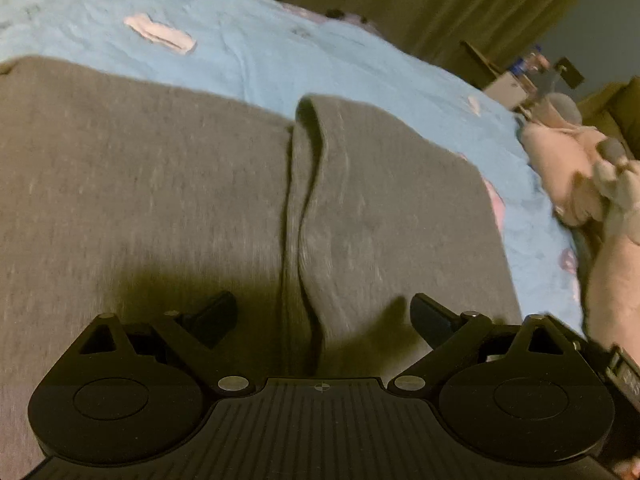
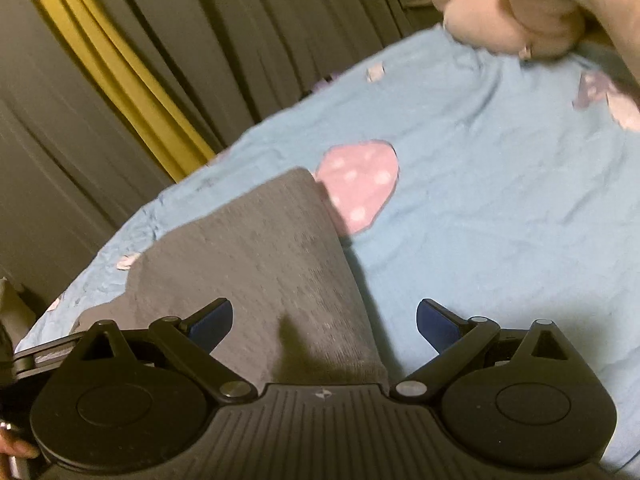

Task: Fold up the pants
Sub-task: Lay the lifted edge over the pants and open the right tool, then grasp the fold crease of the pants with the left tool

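Your grey pants (image 1: 180,184) lie flat on the blue bed sheet (image 1: 248,52), with a raised fold ridge running down the middle, so the bed carries the full weight and nothing needs holding. Your left gripper (image 1: 324,316) hovers over that ridge with jaws wide and empty. Your right gripper (image 2: 324,320) stands over the pants' edge, jaws likewise wide and empty, probably placed for the next pinch.

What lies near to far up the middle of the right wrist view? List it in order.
right gripper with open jaws → grey pants → pink spotted patch → blue bedsheet → plush toy
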Demonstrator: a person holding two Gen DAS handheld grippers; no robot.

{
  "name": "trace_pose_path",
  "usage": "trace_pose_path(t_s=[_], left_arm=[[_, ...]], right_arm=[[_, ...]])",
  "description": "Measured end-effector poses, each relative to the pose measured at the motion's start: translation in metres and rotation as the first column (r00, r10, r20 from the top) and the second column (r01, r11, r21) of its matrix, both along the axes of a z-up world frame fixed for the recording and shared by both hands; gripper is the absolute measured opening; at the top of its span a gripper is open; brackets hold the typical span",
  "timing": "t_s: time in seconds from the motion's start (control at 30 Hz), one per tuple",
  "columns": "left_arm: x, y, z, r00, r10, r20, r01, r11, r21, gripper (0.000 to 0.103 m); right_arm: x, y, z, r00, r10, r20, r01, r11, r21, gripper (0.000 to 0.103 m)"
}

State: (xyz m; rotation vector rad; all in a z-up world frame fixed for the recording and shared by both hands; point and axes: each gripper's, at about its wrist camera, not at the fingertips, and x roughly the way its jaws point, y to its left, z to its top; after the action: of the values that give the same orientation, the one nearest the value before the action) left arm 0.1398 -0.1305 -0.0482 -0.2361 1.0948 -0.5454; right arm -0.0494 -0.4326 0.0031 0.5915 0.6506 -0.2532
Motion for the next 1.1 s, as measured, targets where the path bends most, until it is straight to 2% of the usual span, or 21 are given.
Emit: trace_pose_path(t_s=[0.07,0.1,0.17,0.27,0.33,0.4,0.47,0.53,0.6,0.67,0.73,0.8,0.87,0.93,1.0,1.03,1.07,1.1], left_arm=[[0.001,-0.007,0.004,1.0,-0.022,0.012,0.022,1.0,-0.018,0.045],[0.002,-0.008,0.005,1.0,-0.016,0.004,0.016,1.0,-0.011,0.041],[0.001,-0.009,0.008,0.999,-0.021,0.031,0.021,1.0,-0.019,0.021],[0.004,-0.007,0.007,1.0,-0.001,0.014,0.001,0.999,-0.034,0.022],[0.01,-0.008,-0.001,0.999,0.018,-0.047,-0.019,1.0,-0.02,0.025],[0.016,-0.008,-0.003,0.996,0.023,-0.087,-0.027,0.999,-0.041,0.025],[0.019,-0.007,0.001,0.995,0.023,-0.097,-0.026,0.999,-0.034,0.02],[0.015,-0.006,0.013,0.999,0.003,-0.047,-0.005,0.999,-0.035,0.018],[0.003,-0.002,0.038,0.998,-0.009,0.065,0.011,0.999,-0.041,0.016],[-0.006,0.006,0.065,0.99,-0.015,0.137,0.024,0.997,-0.07,0.015],[-0.012,0.018,0.089,0.98,-0.024,0.198,0.038,0.997,-0.067,0.015],[-0.014,0.034,0.1,0.975,-0.017,0.22,0.025,0.999,-0.032,0.015],[-0.011,0.051,0.096,0.982,0.013,0.191,-0.017,1.0,0.019,0.016],[-0.003,0.069,0.073,0.986,0.089,0.139,-0.103,0.99,0.096,0.023],[0.0,0.086,0.047,0.982,0.16,0.099,-0.174,0.972,0.161,0.022],[-0.001,0.095,0.035,0.98,0.193,0.057,-0.2,0.967,0.156,0.032],[-0.003,0.103,0.025,0.977,0.212,0.013,-0.212,0.97,0.12,0.049],[-0.008,0.11,0.018,0.974,0.225,-0.026,-0.223,0.973,0.068,0.058]], right_arm=[[0.0,-0.001,-0.003,1.0,-0.001,-0.002,0.001,1.0,0.011,0.099],[0.001,-0.001,-0.004,1.0,-0.002,-0.001,0.002,1.0,0.017,0.099],[0.001,-0.001,-0.005,1.0,0.0,0.0,0.0,1.0,0.024,0.099],[0.004,0.0,-0.007,1.0,0.009,-0.014,-0.009,1.0,0.027,0.099],[0.006,0.002,-0.007,0.999,0.024,-0.023,-0.023,0.999,0.025,0.099],[0.007,0.004,-0.007,0.999,0.032,-0.033,-0.031,0.999,0.016,0.099],[0.007,0.006,-0.006,0.999,0.032,-0.036,-0.032,0.999,0.009,0.099],[0.005,0.006,-0.005,0.999,0.024,-0.031,-0.024,1.0,0.002,0.099],[0.001,0.006,-0.003,1.0,0.011,-0.006,-0.011,1.0,-0.003,0.099],[-0.006,0.007,0.002,0.999,0.019,0.051,-0.018,1.0,-0.007,0.099],[-0.011,0.01,0.006,0.993,0.051,0.103,-0.049,0.999,-0.017,0.099],[-0.008,0.015,0.007,0.993,0.079,0.089,-0.076,0.996,-0.041,0.099],[-0.001,0.019,0.003,0.994,0.105,0.036,-0.104,0.993,-0.047,0.099],[0.008,0.02,-0.004,0.991,0.13,-0.027,-0.131,0.991,-0.026,0.099],[0.016,0.021,-0.01,0.986,0.146,-0.076,-0.147,0.989,-0.015,0.099],[0.019,0.022,-0.011,0.984,0.148,-0.094,-0.151,0.988,-0.018,0.099],[0.02,0.023,-0.013,0.983,0.15,-0.102,-0.153,0.988,-0.025,0.099],[0.02,0.025,-0.013,0.983,0.154,-0.104,-0.158,0.987,-0.031,0.099]])
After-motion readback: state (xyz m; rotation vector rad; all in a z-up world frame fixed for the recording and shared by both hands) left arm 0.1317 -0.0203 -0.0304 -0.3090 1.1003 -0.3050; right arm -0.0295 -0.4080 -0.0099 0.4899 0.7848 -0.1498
